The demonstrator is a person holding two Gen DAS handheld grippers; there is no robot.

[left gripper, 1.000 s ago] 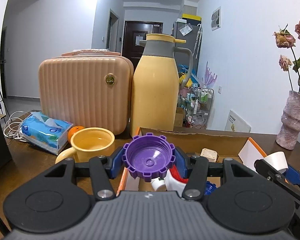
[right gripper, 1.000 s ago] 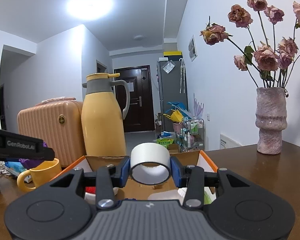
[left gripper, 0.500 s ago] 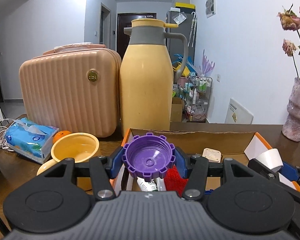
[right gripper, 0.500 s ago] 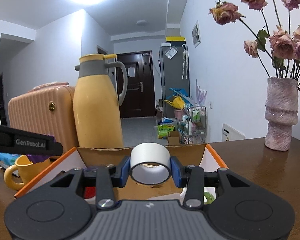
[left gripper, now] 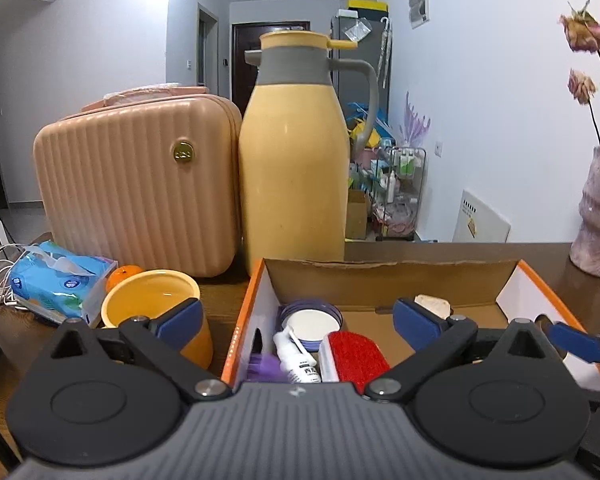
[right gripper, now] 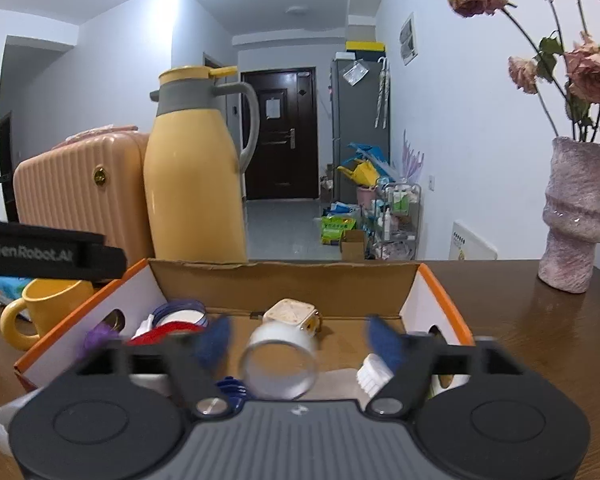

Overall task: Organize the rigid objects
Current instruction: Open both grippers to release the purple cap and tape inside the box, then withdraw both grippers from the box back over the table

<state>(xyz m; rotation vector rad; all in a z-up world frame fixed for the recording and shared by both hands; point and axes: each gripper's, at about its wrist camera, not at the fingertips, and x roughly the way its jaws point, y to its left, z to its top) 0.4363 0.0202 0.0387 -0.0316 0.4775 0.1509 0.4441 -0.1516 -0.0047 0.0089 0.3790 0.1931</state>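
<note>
An orange-edged cardboard box (left gripper: 388,280) sits on the brown table. My left gripper (left gripper: 296,320) is open and empty above the box's left end. The purple cap (left gripper: 266,364) lies in the box by a red brush (left gripper: 356,354), a white tube (left gripper: 296,360) and a round blue-rimmed lid (left gripper: 312,322). My right gripper (right gripper: 296,340) is open over the box (right gripper: 284,284). The white tape roll (right gripper: 280,364) is blurred between its spread fingers, free of them. A cream cube (right gripper: 292,314) lies behind it.
A yellow thermos (left gripper: 296,168) and a pink ribbed case (left gripper: 136,184) stand behind the box. A yellow mug (left gripper: 160,320), an orange and a blue tissue pack (left gripper: 56,280) are to its left. A pink vase (right gripper: 576,216) with dried roses stands at the right.
Both grippers moved forward over the box and opened. The purple cap left the left gripper and lies in the box. The tape roll left the right gripper's fingers.
</note>
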